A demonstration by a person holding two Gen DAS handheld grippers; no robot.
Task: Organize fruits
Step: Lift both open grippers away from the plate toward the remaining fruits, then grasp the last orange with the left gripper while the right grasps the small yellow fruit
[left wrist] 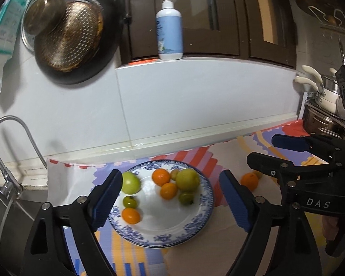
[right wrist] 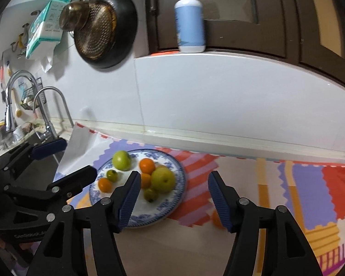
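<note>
White wall tiles back the bench, which carries a striped mat (left wrist: 195, 156).

Left wrist view: the left gripper (left wrist: 170, 197) hangs above a blue-rimmed plate (left wrist: 204, 220) with its jaws spread wide and nothing between the pads. The plate holds green and orange fruits (left wrist: 168, 189). One orange fruit (left wrist: 249, 181) lies on the mat, just right of the plate. The right gripper (left wrist: 264, 151) appears at the right edge, jaws apart and empty. A pump bottle (left wrist: 170, 30) stands on the ledge above.

Right wrist view: the right gripper (right wrist: 174, 197) has its jaws apart, holding nothing; the plate (right wrist: 174, 202) lies below its left finger. A faucet (right wrist: 50, 105) stands far left.
</note>
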